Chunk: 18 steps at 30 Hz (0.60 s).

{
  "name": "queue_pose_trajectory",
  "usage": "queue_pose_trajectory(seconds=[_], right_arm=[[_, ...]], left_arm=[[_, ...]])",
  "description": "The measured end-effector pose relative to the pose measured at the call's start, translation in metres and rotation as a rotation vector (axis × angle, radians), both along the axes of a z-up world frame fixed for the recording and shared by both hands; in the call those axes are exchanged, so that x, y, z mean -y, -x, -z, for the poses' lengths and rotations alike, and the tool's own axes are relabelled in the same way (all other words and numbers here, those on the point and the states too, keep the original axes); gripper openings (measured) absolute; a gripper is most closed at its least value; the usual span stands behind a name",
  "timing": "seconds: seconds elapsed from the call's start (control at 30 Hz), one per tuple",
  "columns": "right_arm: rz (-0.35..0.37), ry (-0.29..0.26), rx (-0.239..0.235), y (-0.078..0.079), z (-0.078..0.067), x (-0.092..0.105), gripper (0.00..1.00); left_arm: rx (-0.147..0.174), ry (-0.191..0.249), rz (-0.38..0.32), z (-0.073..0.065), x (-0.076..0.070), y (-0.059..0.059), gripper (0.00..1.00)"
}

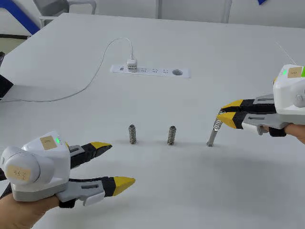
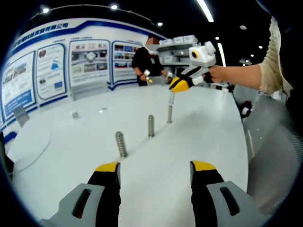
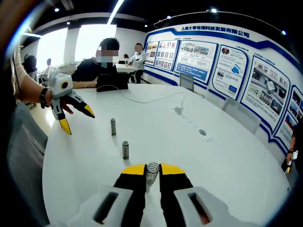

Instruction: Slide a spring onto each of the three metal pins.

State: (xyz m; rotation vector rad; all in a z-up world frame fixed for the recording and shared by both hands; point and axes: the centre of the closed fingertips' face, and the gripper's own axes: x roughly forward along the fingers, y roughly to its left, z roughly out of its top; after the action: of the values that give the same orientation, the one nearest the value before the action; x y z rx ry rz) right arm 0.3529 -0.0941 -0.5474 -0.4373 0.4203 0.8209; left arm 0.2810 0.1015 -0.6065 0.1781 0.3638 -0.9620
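Atop tilted pin (image 1: 210, 139), right tongs (image 1: 221, 113) clamp spring (image 1: 218, 125)

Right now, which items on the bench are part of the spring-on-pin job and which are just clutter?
Job: left pin and middle pin, both sprung; third pin; spring gripped in right tongs; left tongs, open.
Lying about: power strip, charger, cable.

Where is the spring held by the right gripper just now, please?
In the head view the spring is at the right, pinched in the right gripper at the top of the rightmost pin, just right of the middle pin, which already wears one.
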Motion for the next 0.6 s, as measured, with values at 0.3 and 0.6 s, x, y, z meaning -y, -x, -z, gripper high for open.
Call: queue_pose_trajectory(seconds=[0.3,0.6], right_arm=[[0.010,0.003,-0.006,-0.002,0.006,0.003,0.11],[0.017,0.002,-0.016,-0.003,0.014,0.003,0.11]], left_arm=[[-0.001,-0.001,0.000,0.000,0.001,0.000,0.60],[-0.004,-0.001,-0.001,0.001,0.001,0.000,0.60]])
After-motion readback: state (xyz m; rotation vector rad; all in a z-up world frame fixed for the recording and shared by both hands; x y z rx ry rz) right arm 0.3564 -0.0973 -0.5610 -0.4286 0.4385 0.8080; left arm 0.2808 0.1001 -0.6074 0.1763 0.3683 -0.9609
